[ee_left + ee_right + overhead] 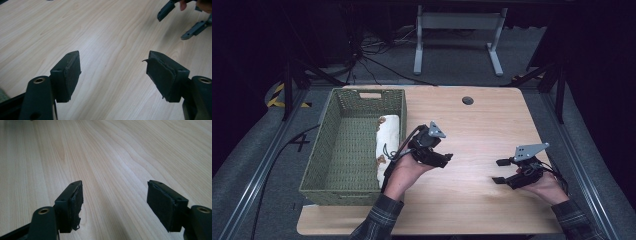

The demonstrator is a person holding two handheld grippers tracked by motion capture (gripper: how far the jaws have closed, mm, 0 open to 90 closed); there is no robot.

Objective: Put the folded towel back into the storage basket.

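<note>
Both grippers hang empty over the bare wooden table [482, 125], left gripper [446, 159] just right of the green wicker basket [343, 185] where the rolled white cloth [387, 145] lies along its right wall, right gripper [499, 171] near-right, jaws of each spread, likely done stowing.

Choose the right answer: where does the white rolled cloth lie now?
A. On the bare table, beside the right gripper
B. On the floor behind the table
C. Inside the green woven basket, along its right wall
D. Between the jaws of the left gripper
C: in the high view the white rolled cloth lies inside the green woven basket, against its right wall.
</note>
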